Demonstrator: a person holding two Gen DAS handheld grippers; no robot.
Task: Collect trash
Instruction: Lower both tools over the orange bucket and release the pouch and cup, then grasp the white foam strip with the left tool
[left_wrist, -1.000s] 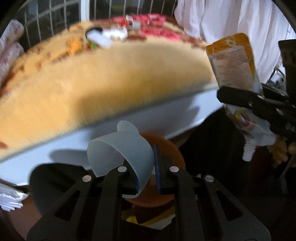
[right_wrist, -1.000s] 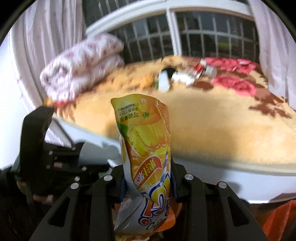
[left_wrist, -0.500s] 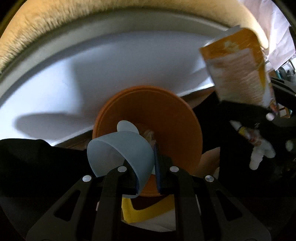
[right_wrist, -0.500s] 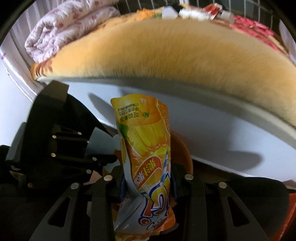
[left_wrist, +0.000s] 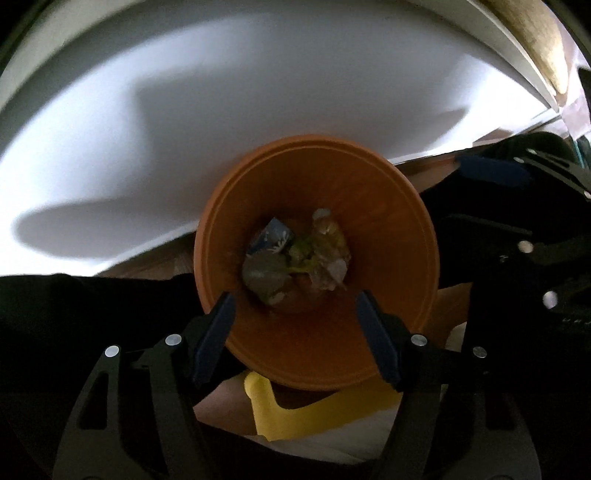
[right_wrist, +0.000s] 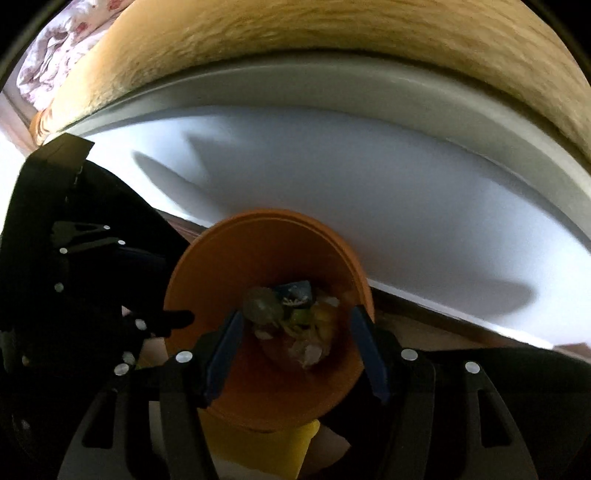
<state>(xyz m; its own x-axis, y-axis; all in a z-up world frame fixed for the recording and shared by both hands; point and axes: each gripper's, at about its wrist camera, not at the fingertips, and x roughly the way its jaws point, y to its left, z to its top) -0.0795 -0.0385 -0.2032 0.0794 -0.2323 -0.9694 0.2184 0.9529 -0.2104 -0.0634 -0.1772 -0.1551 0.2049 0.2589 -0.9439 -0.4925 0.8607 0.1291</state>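
Observation:
An orange trash bin (left_wrist: 391, 229) stands on the floor against the white bed side, seen from above in both views (right_wrist: 221, 273). Several pieces of trash (left_wrist: 295, 258) lie at its bottom, among them a grey-blue cup (right_wrist: 262, 306) and a crumpled pouch. My left gripper (left_wrist: 295, 314) is open and empty above the bin's mouth. My right gripper (right_wrist: 295, 332) is open and empty above the bin too. The left gripper's black body shows at the left of the right wrist view (right_wrist: 85, 273); the right gripper shows at the right of the left wrist view (left_wrist: 524, 236).
The white bed side (left_wrist: 221, 110) rises just behind the bin, with the tan plush blanket (right_wrist: 332, 40) on top. A yellow object (left_wrist: 295, 413) sits on the floor beside the bin's near edge. A floral quilt (right_wrist: 51, 55) lies at the far left.
Both grippers tilted down over the bin and opened. The grey-blue cup left my left gripper and the orange juice pouch left my right gripper; both now lie in the bin.

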